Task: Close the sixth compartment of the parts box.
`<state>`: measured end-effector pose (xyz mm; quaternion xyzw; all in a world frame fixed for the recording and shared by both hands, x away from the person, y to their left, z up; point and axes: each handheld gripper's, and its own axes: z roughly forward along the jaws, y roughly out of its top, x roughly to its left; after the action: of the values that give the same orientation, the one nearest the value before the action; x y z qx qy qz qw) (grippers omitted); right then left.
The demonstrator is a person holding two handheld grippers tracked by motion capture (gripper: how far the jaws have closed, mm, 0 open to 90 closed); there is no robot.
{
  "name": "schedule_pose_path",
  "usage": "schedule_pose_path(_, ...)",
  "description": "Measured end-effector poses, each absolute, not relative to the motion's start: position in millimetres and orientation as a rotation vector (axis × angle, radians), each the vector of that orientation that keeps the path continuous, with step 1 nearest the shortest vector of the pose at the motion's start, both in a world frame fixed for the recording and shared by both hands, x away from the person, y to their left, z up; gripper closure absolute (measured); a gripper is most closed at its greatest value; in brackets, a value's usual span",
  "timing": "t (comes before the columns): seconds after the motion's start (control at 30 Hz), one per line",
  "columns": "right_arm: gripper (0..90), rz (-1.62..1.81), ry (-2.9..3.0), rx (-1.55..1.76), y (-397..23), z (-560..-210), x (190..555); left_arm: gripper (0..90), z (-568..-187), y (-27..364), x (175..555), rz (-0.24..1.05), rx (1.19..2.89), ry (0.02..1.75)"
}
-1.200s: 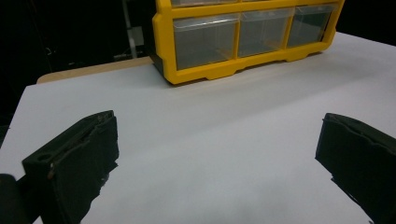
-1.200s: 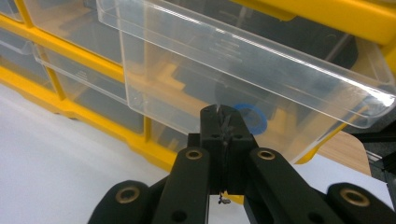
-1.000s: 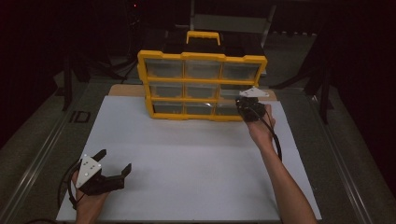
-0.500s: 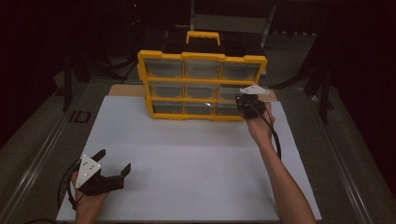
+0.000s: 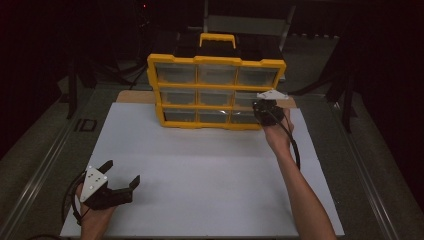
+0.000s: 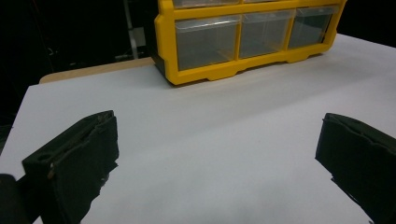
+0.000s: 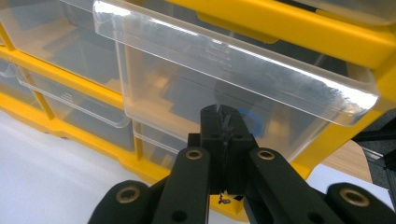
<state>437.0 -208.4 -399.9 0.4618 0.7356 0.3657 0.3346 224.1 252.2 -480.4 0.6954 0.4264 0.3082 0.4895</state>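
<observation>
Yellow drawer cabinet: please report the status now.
Right tongs shut, tips at a clear plastic drawer of the yellow drawer cabinet. Left tongs open over the white table. Nothing in the way.

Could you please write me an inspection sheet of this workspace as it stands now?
Surface: white board on a table, bare in the middle.
Job's things: yellow drawer cabinet upright at the far edge; its middle-right clear drawer is pulled out.
Clutter: nothing seen.
Grippers: left gripper open, resting near the board's front-left; right gripper shut, tips against the drawer's front.
Cables: black cable trails along the right forearm.
Surroundings: dark.
</observation>
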Motion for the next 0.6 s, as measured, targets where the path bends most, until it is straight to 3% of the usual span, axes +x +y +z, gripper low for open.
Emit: schedule_pose_path(0.6,89.9,0.964,1.899,1.236,-207.9,-403.0,445.7,0.0,-481.1,250.3,226.3,0.744,1.696,1.030)
